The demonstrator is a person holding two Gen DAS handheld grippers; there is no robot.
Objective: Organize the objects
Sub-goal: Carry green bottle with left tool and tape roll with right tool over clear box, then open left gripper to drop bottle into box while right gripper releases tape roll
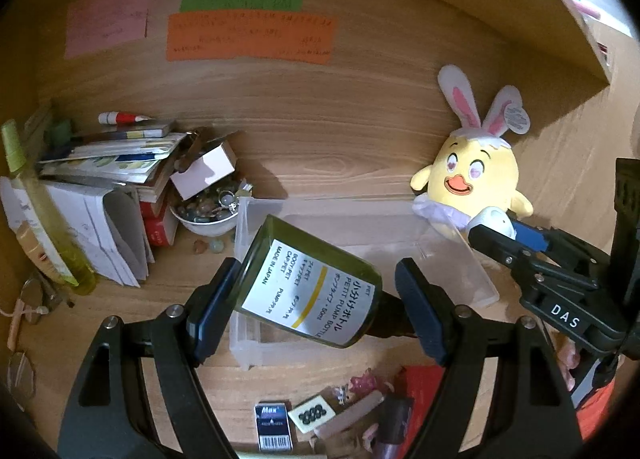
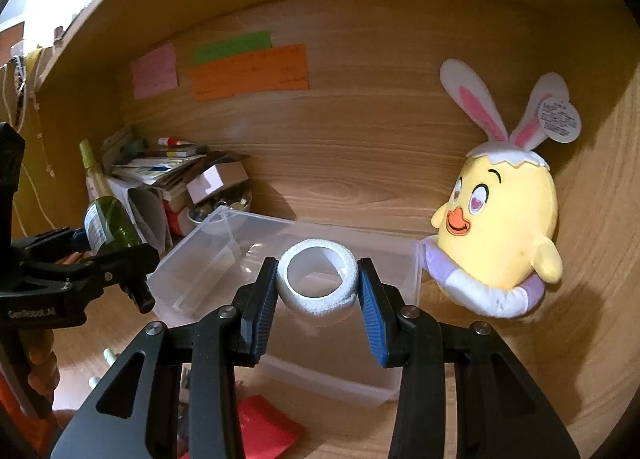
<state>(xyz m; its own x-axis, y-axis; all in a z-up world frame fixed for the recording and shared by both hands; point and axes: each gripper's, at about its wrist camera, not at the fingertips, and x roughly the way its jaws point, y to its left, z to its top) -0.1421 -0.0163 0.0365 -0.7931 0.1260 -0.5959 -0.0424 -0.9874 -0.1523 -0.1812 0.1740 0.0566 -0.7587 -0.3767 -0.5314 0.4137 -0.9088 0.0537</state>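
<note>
Surface: a wooden desk (image 2: 348,195) with a wood back panel is seen; coloured notes (image 2: 248,71) are stuck at upper centre.
Left gripper (image 1: 316,299): a green bottle (image 1: 308,283) is clamped above the clear box (image 1: 460,255).
Right gripper (image 2: 318,299): a white tape roll (image 2: 318,279) is pinched over the box.
Right of frame: a chick plush (image 2: 500,219) is propped.

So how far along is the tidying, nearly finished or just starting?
Early on, it seems. The clear bin looks empty. In hand: the left gripper holds a green pump bottle, and the right gripper holds a white tape roll over the bin. Left: a staples box and small clutter on the desk.
</note>
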